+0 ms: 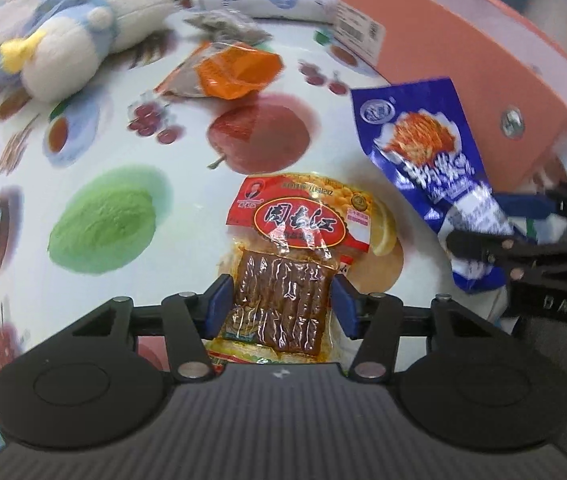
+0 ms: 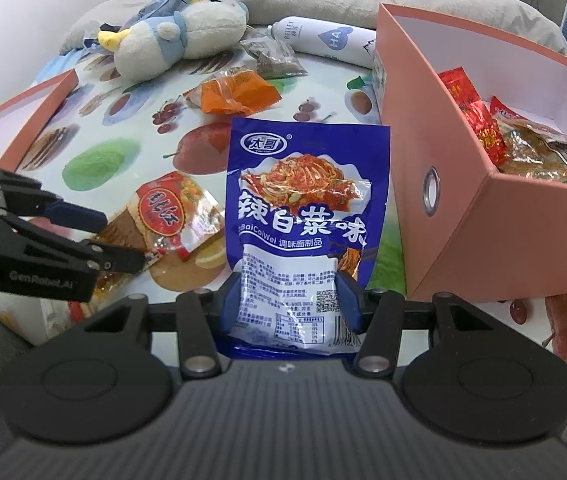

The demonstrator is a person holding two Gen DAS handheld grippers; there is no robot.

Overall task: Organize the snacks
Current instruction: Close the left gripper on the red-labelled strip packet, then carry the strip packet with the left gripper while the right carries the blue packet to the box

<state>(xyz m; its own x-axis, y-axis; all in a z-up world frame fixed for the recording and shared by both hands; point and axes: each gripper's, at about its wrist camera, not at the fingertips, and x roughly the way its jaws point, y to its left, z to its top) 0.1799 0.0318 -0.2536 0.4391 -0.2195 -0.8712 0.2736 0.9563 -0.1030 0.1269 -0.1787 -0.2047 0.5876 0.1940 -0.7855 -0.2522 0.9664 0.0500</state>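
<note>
With several snacks already inside the pink box (image 2: 483, 208), the right gripper (image 2: 289, 300) clamps a blue packet (image 2: 303, 200) just left of it, while the left gripper (image 1: 281, 306) closes around a red packet (image 1: 295, 248) farther left; 2 packets (image 2: 235, 94) remain beyond.

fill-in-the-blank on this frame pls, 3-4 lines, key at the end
1. The right gripper is shut on a ____ packet with a noodle picture.
2. The left gripper has its pads on either side of a red packet of ____ strips.
3. Packed snacks already lie in the ____ box.
4. The soft toy has a ____ beak.

Missing words: blue; brown; pink; yellow
</note>
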